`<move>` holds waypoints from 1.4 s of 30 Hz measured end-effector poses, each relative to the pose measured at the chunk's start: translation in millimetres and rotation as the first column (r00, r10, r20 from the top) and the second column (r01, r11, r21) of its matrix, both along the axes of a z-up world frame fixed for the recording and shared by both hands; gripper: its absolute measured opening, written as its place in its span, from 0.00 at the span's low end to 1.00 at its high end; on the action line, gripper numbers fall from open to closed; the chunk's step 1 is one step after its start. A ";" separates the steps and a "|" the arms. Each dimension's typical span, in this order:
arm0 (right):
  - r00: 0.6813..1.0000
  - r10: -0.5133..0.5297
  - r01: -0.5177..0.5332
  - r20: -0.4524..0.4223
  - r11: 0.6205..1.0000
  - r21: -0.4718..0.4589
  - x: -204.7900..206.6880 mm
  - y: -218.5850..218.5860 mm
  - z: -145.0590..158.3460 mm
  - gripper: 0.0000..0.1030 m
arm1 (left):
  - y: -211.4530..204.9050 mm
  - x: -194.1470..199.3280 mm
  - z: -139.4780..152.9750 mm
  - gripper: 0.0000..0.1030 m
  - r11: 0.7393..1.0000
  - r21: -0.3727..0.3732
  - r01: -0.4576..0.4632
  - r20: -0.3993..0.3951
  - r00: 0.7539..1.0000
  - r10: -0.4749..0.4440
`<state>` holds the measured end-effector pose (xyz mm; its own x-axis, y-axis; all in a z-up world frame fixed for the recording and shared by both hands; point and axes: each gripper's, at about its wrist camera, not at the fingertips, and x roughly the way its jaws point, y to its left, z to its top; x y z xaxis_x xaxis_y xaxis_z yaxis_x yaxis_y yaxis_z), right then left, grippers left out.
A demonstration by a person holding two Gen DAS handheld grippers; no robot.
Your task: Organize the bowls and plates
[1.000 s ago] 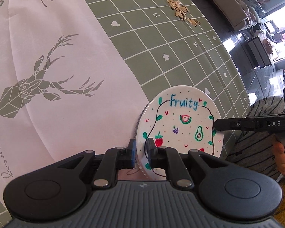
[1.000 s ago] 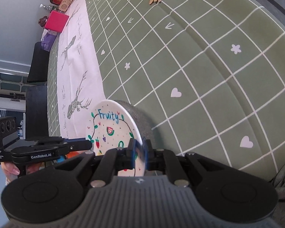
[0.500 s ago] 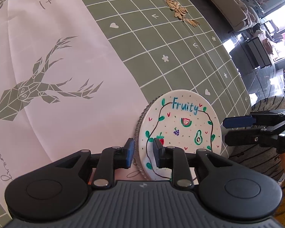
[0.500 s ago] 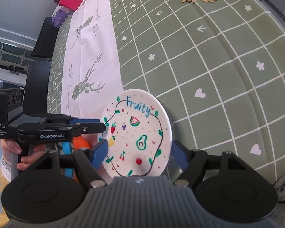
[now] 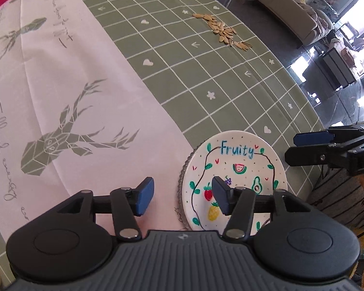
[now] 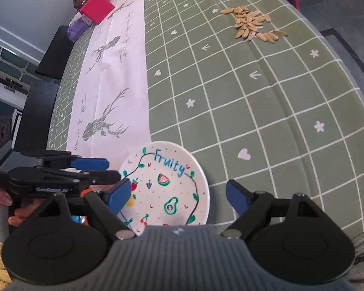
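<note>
Plate (image 5: 240, 160), white with "Fruity" and painted fruit, lies flat at the near edge of the table (image 5: 206, 77). It sits on a second dish (image 5: 180, 189), of which only a beaded rim shows at the plate's left side. The plate straddles the border between the pink deer-print runner (image 5: 72, 97) and the green checked cloth.

Left gripper (image 5: 183, 195): jaws have just been opening and stand apart. One pad is over the runner left of the plate, the other above the plate's painted face. Neither presses on the plate.

Right gripper (image 6: 178, 195): jaws likewise just opened, standing wide on either side of the plate, touching nothing.

My judgement: the plate is set down and released, so the step in hand is a clean retreat. I would lift both grippers straight up before moving sideways, so no pad clips the plate's rim and drags it off the dish beneath.

Seeds (image 6: 252, 24) lie far beyond the plate, well clear.
</note>
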<state>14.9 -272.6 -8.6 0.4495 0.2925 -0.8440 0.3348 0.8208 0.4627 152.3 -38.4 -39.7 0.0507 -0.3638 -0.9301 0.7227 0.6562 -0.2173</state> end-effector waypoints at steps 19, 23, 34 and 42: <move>0.979 0.154 -0.148 0.136 0.987 -0.059 7.6 43.2 27.3 0.81 | 42.4 -60.6 93.4 0.79 0.987 -0.069 -0.146 0.488 0.858 0.161; 0.960 0.243 -0.244 0.141 0.970 -0.011 16.2 75.5 31.7 0.81 | 82.4 -73.1 100.2 0.79 0.960 -0.064 -0.274 0.499 0.824 0.268; 0.934 0.352 -0.354 0.058 0.934 0.043 48.5 144.5 13.9 0.81 | 146.0 -97.2 64.0 0.79 0.930 0.003 -0.367 0.421 0.844 0.332; 0.934 0.356 -0.357 0.033 0.933 0.050 57.5 161.3 -2.7 0.81 | 177.4 -83.4 30.7 0.79 0.873 -0.124 -0.471 0.212 0.847 0.487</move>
